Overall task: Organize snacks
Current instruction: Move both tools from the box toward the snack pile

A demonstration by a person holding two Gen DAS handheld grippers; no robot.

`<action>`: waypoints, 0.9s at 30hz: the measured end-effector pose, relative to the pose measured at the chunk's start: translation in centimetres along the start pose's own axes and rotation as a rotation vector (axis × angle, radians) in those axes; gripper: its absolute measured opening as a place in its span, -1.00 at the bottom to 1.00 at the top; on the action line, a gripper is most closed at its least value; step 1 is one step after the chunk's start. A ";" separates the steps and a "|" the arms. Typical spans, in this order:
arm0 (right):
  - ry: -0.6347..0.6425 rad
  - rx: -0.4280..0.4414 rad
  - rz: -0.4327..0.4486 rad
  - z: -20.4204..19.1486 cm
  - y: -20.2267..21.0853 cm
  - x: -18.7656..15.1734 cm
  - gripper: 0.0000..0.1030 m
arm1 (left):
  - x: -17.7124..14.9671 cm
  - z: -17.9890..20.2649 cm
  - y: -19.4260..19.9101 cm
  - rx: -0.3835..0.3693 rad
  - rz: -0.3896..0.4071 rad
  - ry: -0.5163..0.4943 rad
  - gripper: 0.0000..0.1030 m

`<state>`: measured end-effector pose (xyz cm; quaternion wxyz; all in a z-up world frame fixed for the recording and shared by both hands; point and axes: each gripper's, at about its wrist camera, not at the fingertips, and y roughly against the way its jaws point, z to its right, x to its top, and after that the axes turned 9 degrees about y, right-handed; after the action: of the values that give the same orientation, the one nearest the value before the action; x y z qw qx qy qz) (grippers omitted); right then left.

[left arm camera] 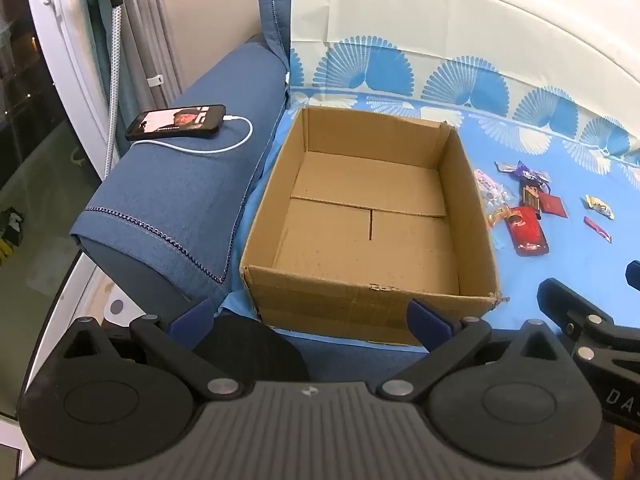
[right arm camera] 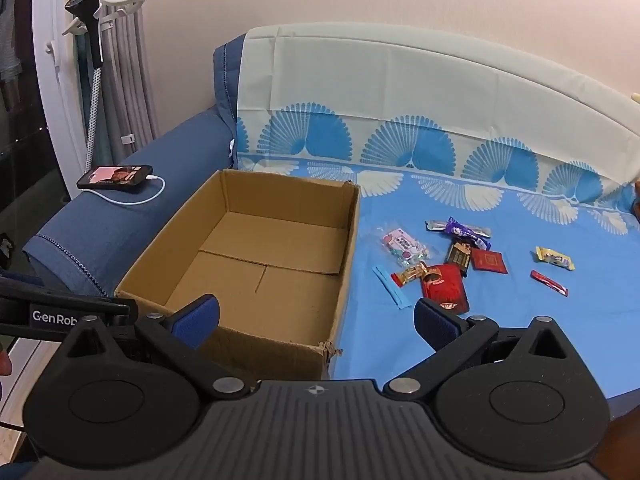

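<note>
A: Left claw (left arm camera: pixel 310 322) state?

B: Spread wide, nothing between the blue pads (left arm camera: pixel 192 316). It hung over the near wall of the cardboard box (left arm camera: pixel 372 308), touching nothing.

A: Right claw (right arm camera: pixel 318 320)?

B: Same, jaws fully apart, not gripping anything. Its left pad (right arm camera: pixel 198 316) sat in front of the box's near edge, its right pad above the blue sheet (right arm camera: pixel 520 308), just this side of the big red packet (right arm camera: pixel 446 286).

A: Where were the snacks?

B: All loose on the sheet to the right of the box. A clear bag with pink print (right arm camera: pixel 402 246) and a blue strip (right arm camera: pixel 390 286) lay nearest the box. Then a small orange wrapper (right arm camera: pixel 410 274) touching the red packet, a purple wrapper (right arm camera: pixel 460 230), a dark bar (right arm camera: pixel 460 258) and a red square sachet (right arm camera: pixel 490 262). A yellow packet (right arm camera: pixel 554 258) and a thin red stick (right arm camera: pixel 548 282) lay further right, apart from the rest.

A: Box contents?

B: Nothing inside, only bare flaps. It stood against the sofa arm (left arm camera: pixel 192 184), where a phone (left arm camera: pixel 176 122) lay plugged into a white cable (left arm camera: pixel 236 140).
</note>
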<state>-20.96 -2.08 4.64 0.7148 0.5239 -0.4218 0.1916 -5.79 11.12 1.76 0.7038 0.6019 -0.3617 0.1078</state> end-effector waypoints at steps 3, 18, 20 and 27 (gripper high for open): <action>-0.001 -0.005 0.002 -0.1 0.1 0.0 1.00 | -0.1 0.1 0.0 0.006 -0.003 -0.002 0.99; -0.009 0.000 0.003 0.1 0.1 -0.1 1.00 | -0.3 0.3 -0.2 0.022 -0.009 -0.016 0.99; -0.015 0.008 0.003 0.2 0.0 -0.1 1.00 | -0.3 0.3 -0.3 0.030 -0.016 -0.019 0.99; -0.038 0.020 -0.014 0.9 -1.0 -0.2 1.00 | -0.6 0.8 -1.4 0.052 -0.048 -0.035 0.99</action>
<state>-20.71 -3.21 4.02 0.7026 0.5375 -0.4297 0.1809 -5.72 10.23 0.36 0.6839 0.6302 -0.3565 0.0893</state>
